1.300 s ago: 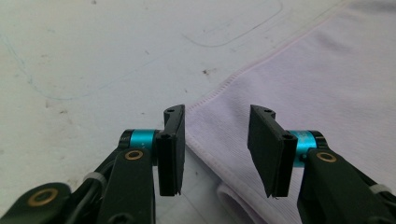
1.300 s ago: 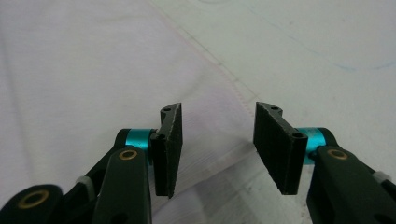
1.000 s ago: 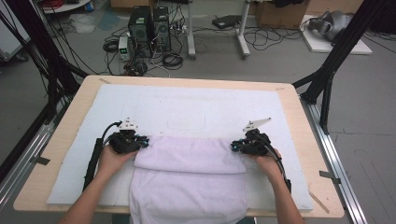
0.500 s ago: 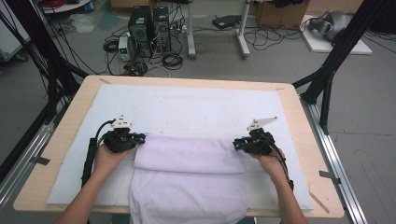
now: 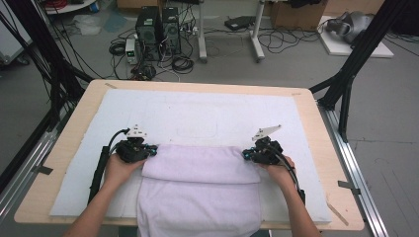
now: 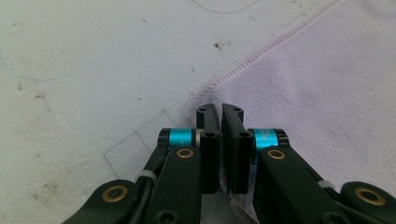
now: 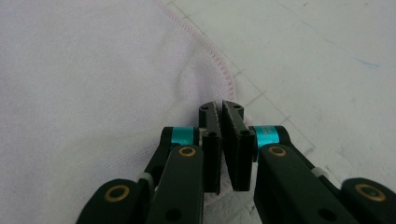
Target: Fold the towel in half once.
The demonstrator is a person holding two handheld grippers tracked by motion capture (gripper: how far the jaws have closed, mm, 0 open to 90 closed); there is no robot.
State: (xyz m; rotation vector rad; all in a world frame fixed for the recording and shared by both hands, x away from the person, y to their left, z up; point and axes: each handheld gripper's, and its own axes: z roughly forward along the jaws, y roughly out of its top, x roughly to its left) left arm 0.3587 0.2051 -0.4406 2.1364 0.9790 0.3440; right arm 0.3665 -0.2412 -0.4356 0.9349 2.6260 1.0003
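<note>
The left gripper (image 5: 148,149) is pinching the towel (image 5: 200,170) at its left corner, low and left of centre in the high view; the right gripper (image 5: 248,154) is clamping the opposite corner, right of centre. Both sets of jaws have just been closing, cloth between them. The folded towel is lying across the lower middle, on the white mat (image 5: 197,113). Each grip is sitting close to the hem, so an uneven pull could be slipping one corner free and skewing the fold.

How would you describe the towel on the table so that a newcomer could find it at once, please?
Start at the wooden table with its white mat. At the mat's near edge lies the towel, pale lilac, its far end folded back into a band and its near end hanging over the table's edge.
</note>
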